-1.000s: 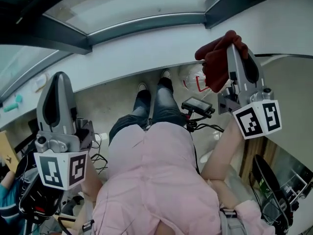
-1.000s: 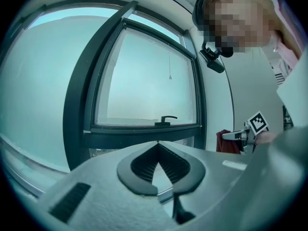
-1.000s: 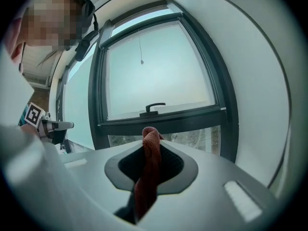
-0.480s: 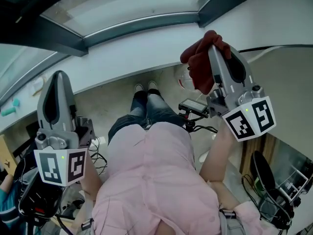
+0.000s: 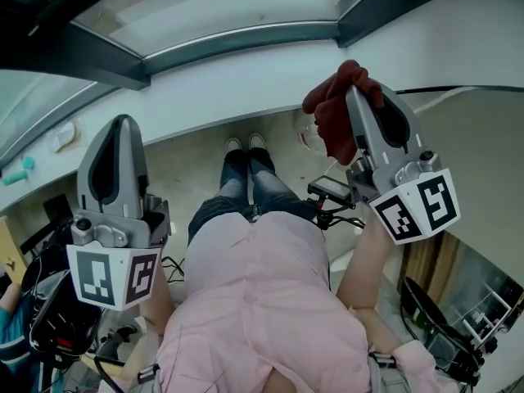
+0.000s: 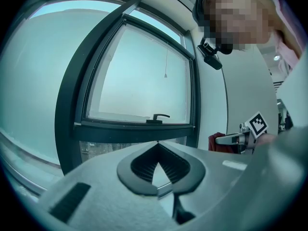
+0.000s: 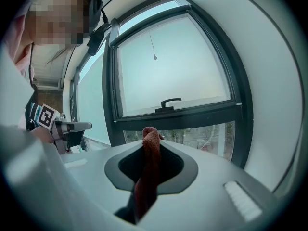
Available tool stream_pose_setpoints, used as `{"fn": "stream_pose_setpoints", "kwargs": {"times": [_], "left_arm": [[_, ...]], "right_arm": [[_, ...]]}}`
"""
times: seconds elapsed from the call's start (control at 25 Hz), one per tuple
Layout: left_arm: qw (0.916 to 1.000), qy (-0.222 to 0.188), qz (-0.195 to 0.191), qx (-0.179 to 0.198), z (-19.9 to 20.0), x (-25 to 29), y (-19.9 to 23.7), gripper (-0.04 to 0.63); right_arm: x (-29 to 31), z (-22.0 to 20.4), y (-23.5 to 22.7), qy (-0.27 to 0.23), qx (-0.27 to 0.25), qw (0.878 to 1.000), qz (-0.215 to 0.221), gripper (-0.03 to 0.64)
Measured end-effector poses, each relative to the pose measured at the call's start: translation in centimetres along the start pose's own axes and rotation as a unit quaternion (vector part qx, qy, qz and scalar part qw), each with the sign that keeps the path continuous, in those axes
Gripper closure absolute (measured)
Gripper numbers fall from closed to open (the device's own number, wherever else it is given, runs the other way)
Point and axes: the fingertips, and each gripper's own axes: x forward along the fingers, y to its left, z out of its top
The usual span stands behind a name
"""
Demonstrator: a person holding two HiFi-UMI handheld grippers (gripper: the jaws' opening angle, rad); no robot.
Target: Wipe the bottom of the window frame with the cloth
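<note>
Jaws of the right gripper (image 5: 357,90) are clenching on the dark red cloth (image 5: 331,119). The cloth is bunching out past the jaw tips and, in the right gripper view, trailing down between them. Jaws of the left gripper (image 6: 156,142) are pressing together at the tips, with nothing between them.

Both grippers are being held up facing the window, well apart from each other. In the head view the right one is sitting nearer the glass.

The cloth is hanging in the air, apart from the dark window frame (image 7: 179,113). The frame's bottom rail is carrying a handle (image 7: 171,101) at its middle, with a lower pane beneath it. Contact between the cloth and the white wall below the window cannot be confirmed. The person in the pink top (image 5: 262,301) is standing close to that wall.
</note>
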Motion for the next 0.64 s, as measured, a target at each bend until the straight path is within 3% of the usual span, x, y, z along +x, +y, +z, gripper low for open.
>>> {"fn": "stream_pose_setpoints", "kwargs": {"times": [0.64], "left_arm": [[0.9997, -0.017, 0.016, 0.006, -0.7, -0.9, -1.9, 0.597]], "right_arm": [[-2.1, -0.5, -0.9, -0.006, -0.016, 1.000, 0.003, 0.569]]}}
